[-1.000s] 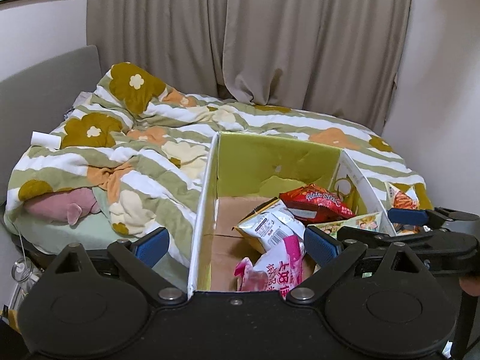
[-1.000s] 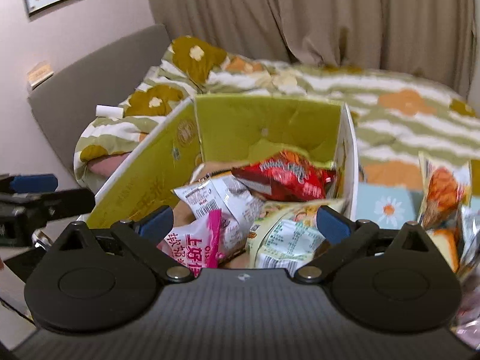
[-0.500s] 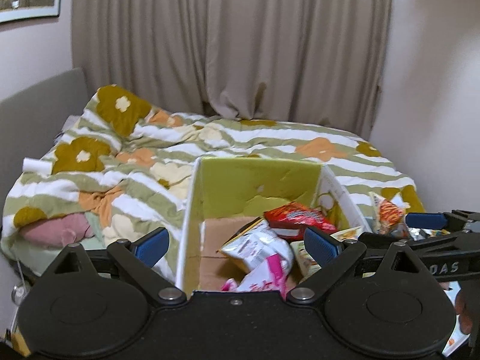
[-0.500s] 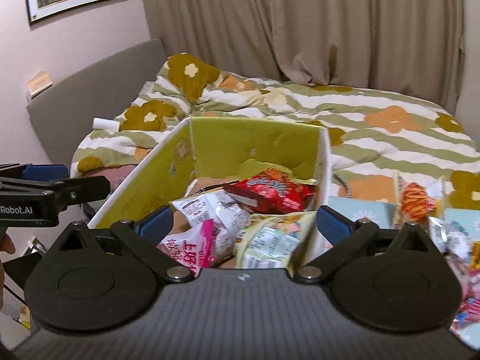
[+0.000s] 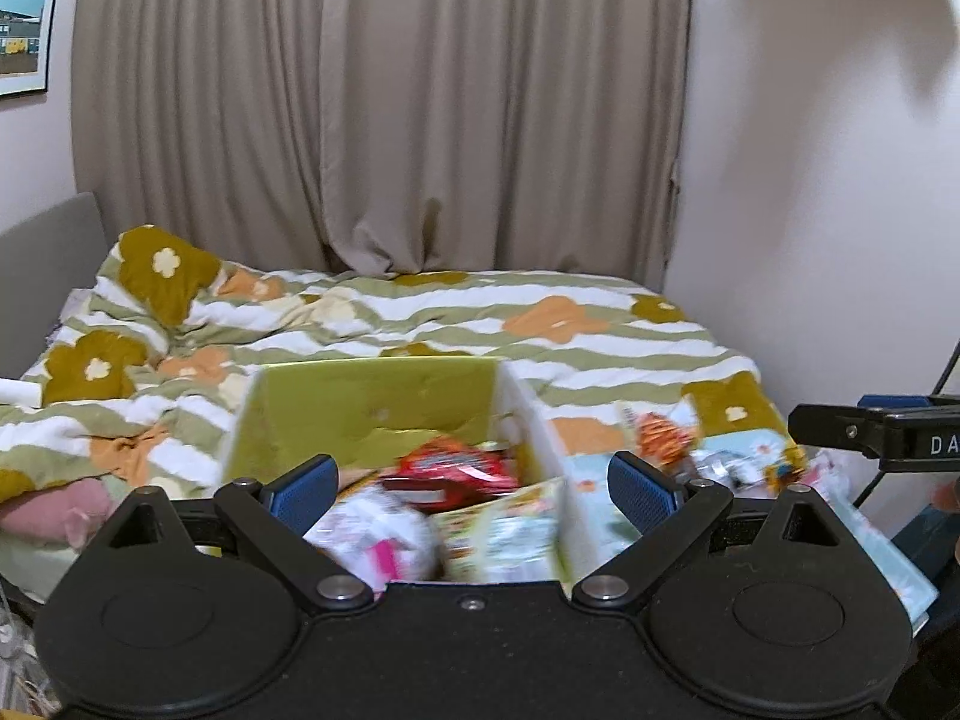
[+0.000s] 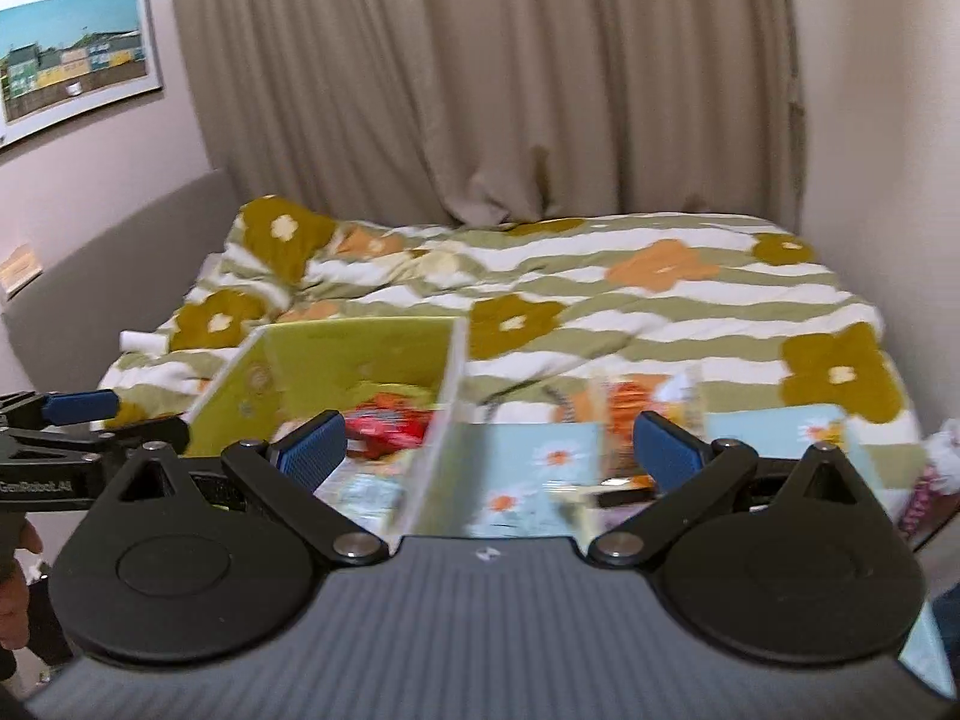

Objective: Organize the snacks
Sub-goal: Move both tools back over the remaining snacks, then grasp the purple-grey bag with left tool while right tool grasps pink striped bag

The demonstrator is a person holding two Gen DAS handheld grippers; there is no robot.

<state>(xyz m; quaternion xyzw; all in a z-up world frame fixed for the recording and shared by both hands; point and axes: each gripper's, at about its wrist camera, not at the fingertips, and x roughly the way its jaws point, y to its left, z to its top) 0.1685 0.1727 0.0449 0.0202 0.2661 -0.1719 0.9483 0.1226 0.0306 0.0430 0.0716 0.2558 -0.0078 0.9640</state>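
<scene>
Left wrist view: the left gripper [image 5: 471, 489] fills the bottom of the frame, its two blue-padded fingers spread wide apart and holding nothing. Straight ahead, at 12 o'clock from it, an open green box [image 5: 366, 402] sits on a bed [image 5: 540, 324] with a striped, flowered cover. Inside the box lie several snacks: a red bag [image 5: 453, 468] toward the back, a white-and-pink pack [image 5: 384, 540] at the front left, and a yellow-green pack [image 5: 504, 531] at the front right, all blurred. At 2 o'clock from the box, outside it, an orange bag [image 5: 660, 438] and a few more packs lie loose on a pale blue flowered mat [image 5: 591, 474]. The right gripper [image 5: 876, 429] juts in from the 3 o'clock edge; its jaws are out of frame here.

Right wrist view: the right gripper [image 6: 489, 450] is likewise wide apart and empty. The box [image 6: 336, 360] stands at 11 o'clock, the red bag [image 6: 390, 420] visible inside. The mat [image 6: 528, 468] lies at 12 to 1 o'clock with the orange bag [image 6: 630, 414] and other blurred packs on it, and something pink shows at the 3 o'clock edge. The left gripper [image 6: 84, 414] enters at 9 o'clock, a hand gripping its handle.

Judging by this, the task is partly done: some snacks are boxed, while several on the mat remain to be picked up and put in.
</scene>
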